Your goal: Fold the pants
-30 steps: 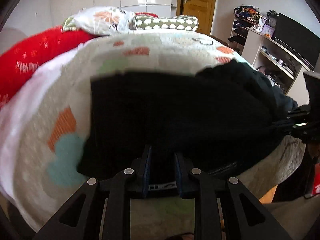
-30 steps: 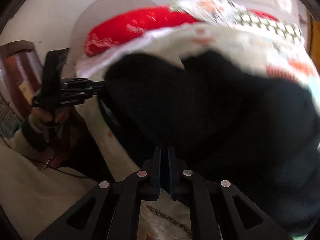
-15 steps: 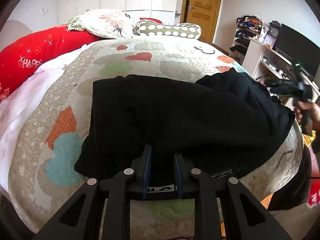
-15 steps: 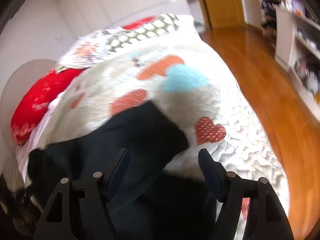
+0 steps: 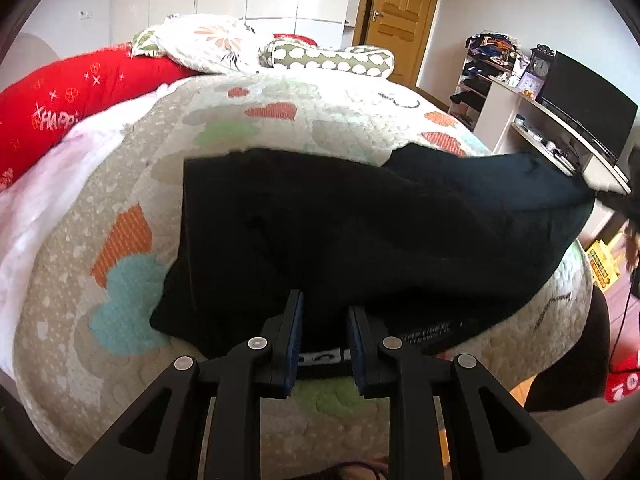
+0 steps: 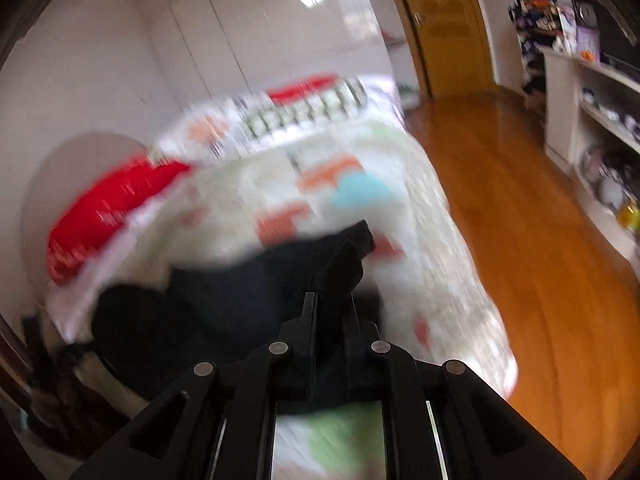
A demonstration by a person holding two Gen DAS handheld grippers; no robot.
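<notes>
Stretching across the patterned bed cover (image 5: 132,184), the black pants (image 5: 360,240) are seen in the left wrist view with their long axis running from the left-centre of the frame to the right edge. The waistband end, with a white label just visible, lies at the lower centre of that frame, directly between the jaws of the left gripper (image 5: 323,344). These jaws are narrowly apart and are clamped on the waistband edge.

In the right wrist view, which is blurred, the pants (image 6: 224,304) run from the lower centre toward the lower left of the frame. The right gripper (image 6: 330,320) is read as having its jaws drawn together on the far end of the cloth; dark fabric bunches up just above the tips. In the left wrist view that end is seen pulled taut toward the right edge of the frame and lifted off the bed cover.

Judgement: the garment is held at both ends, so the coming fold turns on the long axis. The lifted right end is the free one, and it would be carried toward the left-held waistband. The cloth sags between the two grips; uneven layering is a risk.
</notes>
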